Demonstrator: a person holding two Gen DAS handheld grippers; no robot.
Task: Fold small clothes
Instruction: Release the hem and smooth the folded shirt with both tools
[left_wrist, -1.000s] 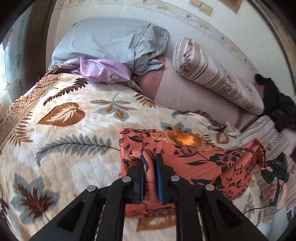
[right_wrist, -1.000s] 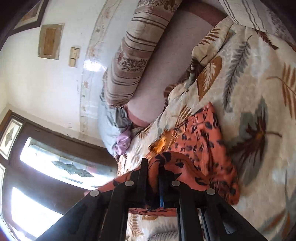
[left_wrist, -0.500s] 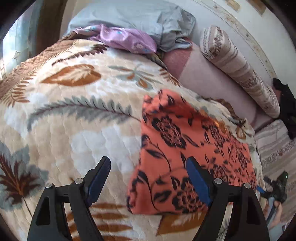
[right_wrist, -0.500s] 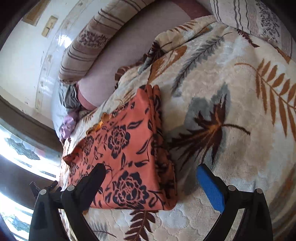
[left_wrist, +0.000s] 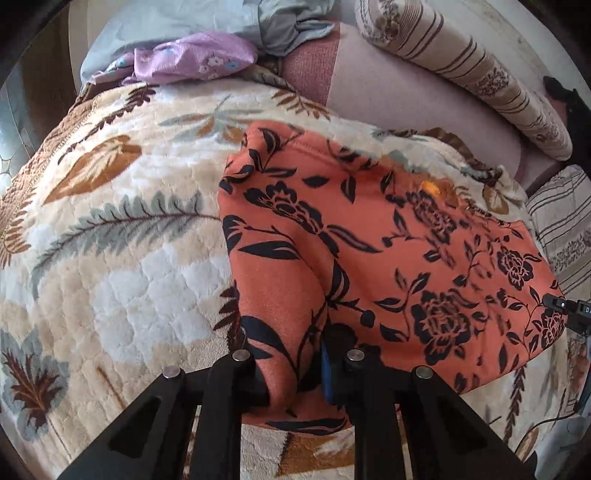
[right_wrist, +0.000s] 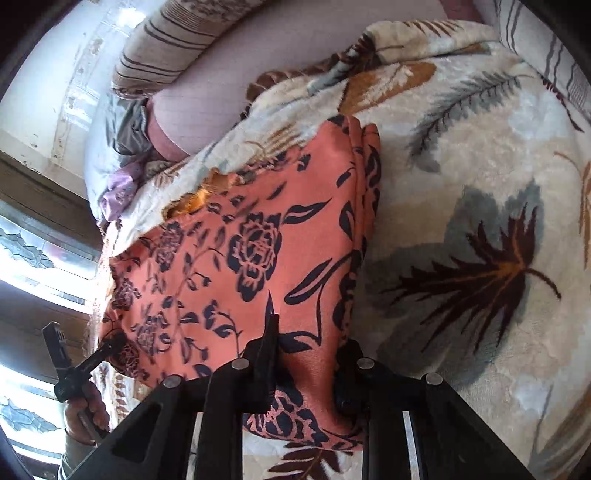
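Both jaws, wide half a second ago, have just been closing: left hand-held gripper (left_wrist: 295, 373) and right hand-held gripper (right_wrist: 306, 373) pinch the orange black-flowered fleece garment (left_wrist: 388, 251) at lower frame; lift both corners evenly

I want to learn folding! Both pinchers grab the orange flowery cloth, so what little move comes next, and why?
Probably lift the near edge and carry it over: the left hand-held gripper and right hand-held gripper, jaws just closing, each pinch a near corner of the orange cloth.

Ahead of my grippers spreads a cream bed blanket (left_wrist: 122, 258) printed with brown and grey leaves. Beyond it lie a striped bolster (left_wrist: 465, 70), a grey pillow (left_wrist: 177, 18) and a pale, worn wall (right_wrist: 40, 85). Bright daylight enters through patterned window glass (right_wrist: 26, 254).
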